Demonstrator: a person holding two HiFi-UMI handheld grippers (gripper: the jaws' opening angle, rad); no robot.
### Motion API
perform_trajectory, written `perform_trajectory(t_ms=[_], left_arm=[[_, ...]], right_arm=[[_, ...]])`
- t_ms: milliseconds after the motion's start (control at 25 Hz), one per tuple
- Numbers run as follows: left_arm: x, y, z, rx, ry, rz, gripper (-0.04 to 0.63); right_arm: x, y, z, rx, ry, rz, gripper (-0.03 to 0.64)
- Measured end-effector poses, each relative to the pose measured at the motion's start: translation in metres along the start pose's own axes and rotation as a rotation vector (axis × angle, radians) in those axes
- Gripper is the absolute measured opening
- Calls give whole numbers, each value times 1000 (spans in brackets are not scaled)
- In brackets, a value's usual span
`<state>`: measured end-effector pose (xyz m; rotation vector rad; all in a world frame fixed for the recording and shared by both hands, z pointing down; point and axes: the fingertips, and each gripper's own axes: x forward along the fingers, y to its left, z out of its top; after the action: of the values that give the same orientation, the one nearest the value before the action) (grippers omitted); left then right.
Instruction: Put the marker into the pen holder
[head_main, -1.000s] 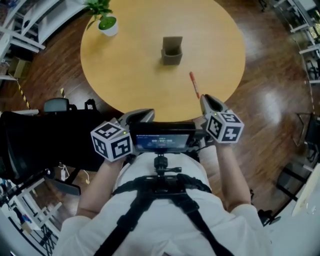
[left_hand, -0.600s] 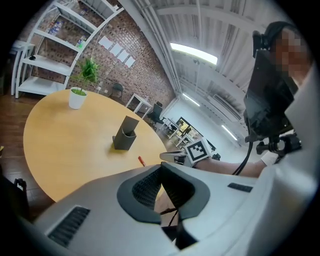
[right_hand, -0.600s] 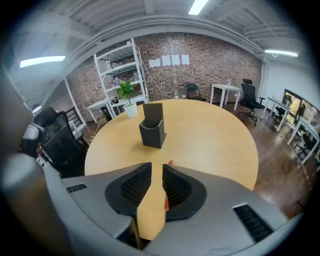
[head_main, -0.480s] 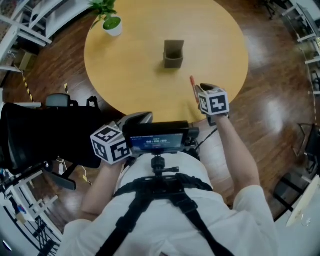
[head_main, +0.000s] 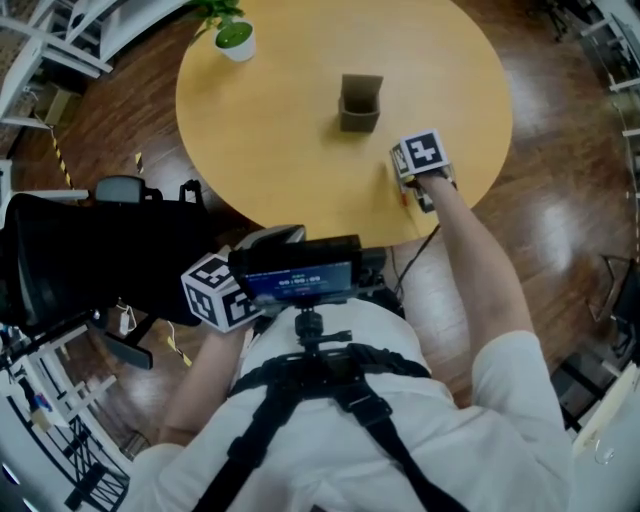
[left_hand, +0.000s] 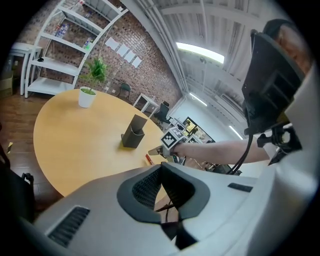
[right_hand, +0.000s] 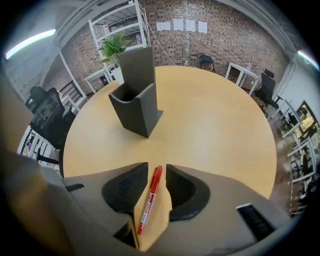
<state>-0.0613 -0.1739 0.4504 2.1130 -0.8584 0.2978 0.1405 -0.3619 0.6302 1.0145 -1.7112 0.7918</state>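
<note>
Round table (head_main: 270, 150): my right gripper (right_hand: 156, 172) is opening, jaws wide, with the marker (right_hand: 148, 202) lying flat between them. Holder (right_hand: 134, 107) at 11 o'clock. Left gripper (left_hand: 161, 185) closed, empty.

There's the white short-sleeved shirt (head_main: 400, 440) across the lower frame, black harness straps (head_main: 300, 395) over it with a black screen unit (head_main: 297, 280) at centre, a black cable (head_main: 430, 240) just right, and the left gripper (left_hand: 162, 172) and right gripper (right_hand: 156, 172), both pale grey with black ribbed pads (right_hand: 125, 187) and black-and-white marker cubes (head_main: 215, 290).
</note>
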Motion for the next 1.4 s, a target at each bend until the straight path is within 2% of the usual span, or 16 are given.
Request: perform_trajectory(t_ms=[200,360,600,1080,1400], left_arm=[[-2,0,0,-7,-17,33,-5],[-8,0,-1,-14,-31,60,-5],[-6,0,1,-13,-30,64,-5],[1,-2,9,23,-6,13,-5],[14,0,31,44,-32,15,-5]], right_arm=[[11,-12,-8,21,77,26,118],[19,-16,-17,13,131,21,75],[18,-15,-13,43,107,58,35],[-73,2,30,99,-366,58,20],[-150,26,99,49,-736,70,20]])
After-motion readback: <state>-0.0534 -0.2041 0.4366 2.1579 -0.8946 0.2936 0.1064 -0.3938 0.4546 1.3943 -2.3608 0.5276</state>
